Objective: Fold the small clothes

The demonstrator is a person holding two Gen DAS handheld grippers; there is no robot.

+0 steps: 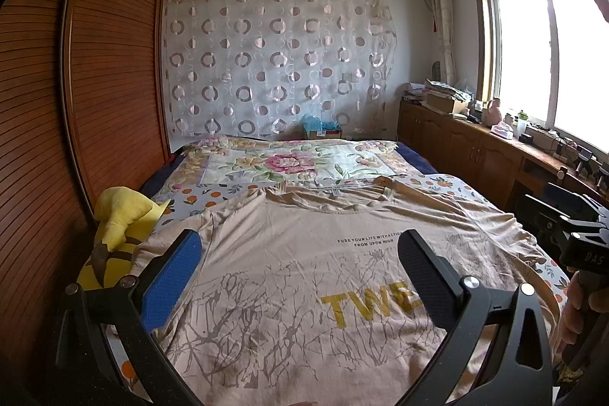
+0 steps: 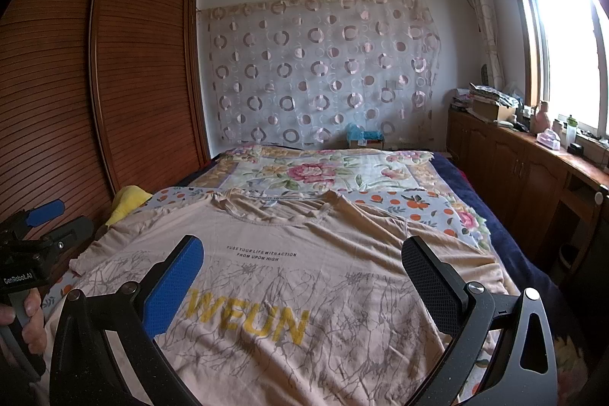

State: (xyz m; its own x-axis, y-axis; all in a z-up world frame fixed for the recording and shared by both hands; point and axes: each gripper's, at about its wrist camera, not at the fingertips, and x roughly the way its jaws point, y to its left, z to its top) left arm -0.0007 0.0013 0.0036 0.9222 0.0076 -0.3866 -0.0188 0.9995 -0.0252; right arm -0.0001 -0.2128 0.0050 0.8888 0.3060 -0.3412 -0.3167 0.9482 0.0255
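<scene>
From the left wrist view, a beige T-shirt (image 1: 304,276) lies spread flat, print side up, on the bed (image 1: 449,183), collar pointing away toward a floral quilt (image 1: 289,164). The left gripper (image 1: 300,250) hovers over the shirt's lower left part with its jaws wide apart and nothing between them. A yellow plush toy (image 1: 118,215) sits just beside the shirt's left sleeve, near the wardrobe (image 1: 76,101). At the right edge, the right gripper (image 1: 582,215) shows only partly, held in a hand (image 1: 574,314)

From the right wrist view, the same T-shirt (image 2: 304,276) fills the near half of the bed (image 2: 437,212), both sleeves out to the sides and the body wrinkled but unfolded. The right gripper (image 2: 302,253) stands above the shirt's lower right part, jaws wide and empty. The left gripper (image 2: 42,215) appears at the left edge, held in a hand (image 2: 30,322)

Judging from this, no fold has been made: the shirt is laid out ready, and every step of folding, sleeves in and body doubled, is left to do
</scene>
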